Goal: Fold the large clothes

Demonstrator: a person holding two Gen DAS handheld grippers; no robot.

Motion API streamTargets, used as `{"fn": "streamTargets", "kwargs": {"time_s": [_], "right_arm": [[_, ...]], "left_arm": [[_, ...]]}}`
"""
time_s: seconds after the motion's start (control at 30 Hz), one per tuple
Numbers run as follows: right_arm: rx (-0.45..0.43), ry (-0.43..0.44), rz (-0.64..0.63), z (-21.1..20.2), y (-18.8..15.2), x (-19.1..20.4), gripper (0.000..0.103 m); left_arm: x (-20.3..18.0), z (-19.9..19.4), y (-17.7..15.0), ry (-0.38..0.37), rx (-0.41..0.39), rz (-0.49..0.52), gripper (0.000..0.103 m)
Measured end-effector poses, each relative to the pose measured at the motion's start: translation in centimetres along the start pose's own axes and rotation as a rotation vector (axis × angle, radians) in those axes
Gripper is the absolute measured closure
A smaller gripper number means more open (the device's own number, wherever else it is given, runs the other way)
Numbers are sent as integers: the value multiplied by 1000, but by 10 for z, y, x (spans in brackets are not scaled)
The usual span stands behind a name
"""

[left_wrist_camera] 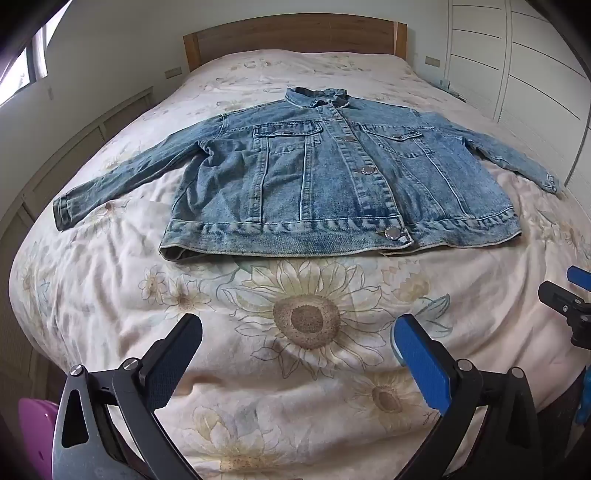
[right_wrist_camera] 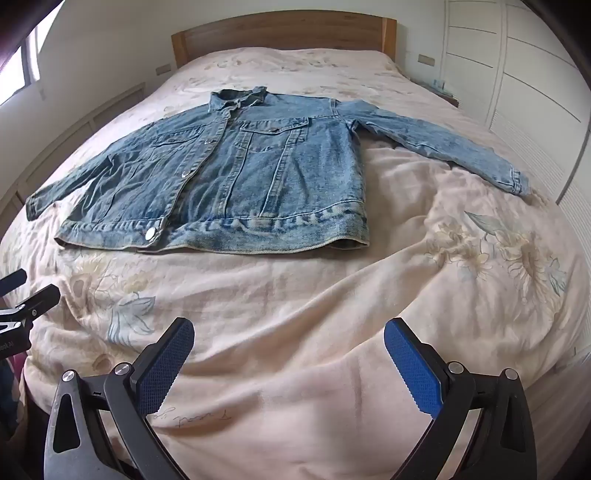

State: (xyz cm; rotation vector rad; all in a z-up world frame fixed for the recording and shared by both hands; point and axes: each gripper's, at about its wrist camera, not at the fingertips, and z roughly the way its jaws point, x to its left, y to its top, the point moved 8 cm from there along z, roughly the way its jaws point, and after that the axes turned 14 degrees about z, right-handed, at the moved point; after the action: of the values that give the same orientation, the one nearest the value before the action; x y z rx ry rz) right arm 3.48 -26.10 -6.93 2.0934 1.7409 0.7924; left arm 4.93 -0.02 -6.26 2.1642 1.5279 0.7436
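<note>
A blue denim jacket [left_wrist_camera: 332,177] lies flat and buttoned on the bed, front side up, collar toward the headboard, both sleeves spread out to the sides. In the right wrist view the jacket [right_wrist_camera: 236,177] sits left of centre. My left gripper [left_wrist_camera: 299,332] hovers open over the bedspread in front of the jacket's hem, with nothing between its fingers. My right gripper [right_wrist_camera: 288,336] is open too, empty, and also short of the hem. Each gripper shows at the edge of the other's view: the right gripper [left_wrist_camera: 569,295] and the left gripper [right_wrist_camera: 26,295].
The bed [left_wrist_camera: 147,288] has a pale sunflower-print cover and a wooden headboard [left_wrist_camera: 295,33]. White wardrobe doors [left_wrist_camera: 517,74] run along the right side, low panelling and a window along the left. A purple object [left_wrist_camera: 33,428] sits at the lower left.
</note>
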Motion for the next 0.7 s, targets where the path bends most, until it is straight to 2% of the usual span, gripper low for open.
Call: {"fn": "streamTargets", "kwargs": {"time_s": [0.7], "right_arm": [[-10,-2,0,-2,5,-7,0]], "left_arm": [[5,4,-5,24,15,-33,1]]}}
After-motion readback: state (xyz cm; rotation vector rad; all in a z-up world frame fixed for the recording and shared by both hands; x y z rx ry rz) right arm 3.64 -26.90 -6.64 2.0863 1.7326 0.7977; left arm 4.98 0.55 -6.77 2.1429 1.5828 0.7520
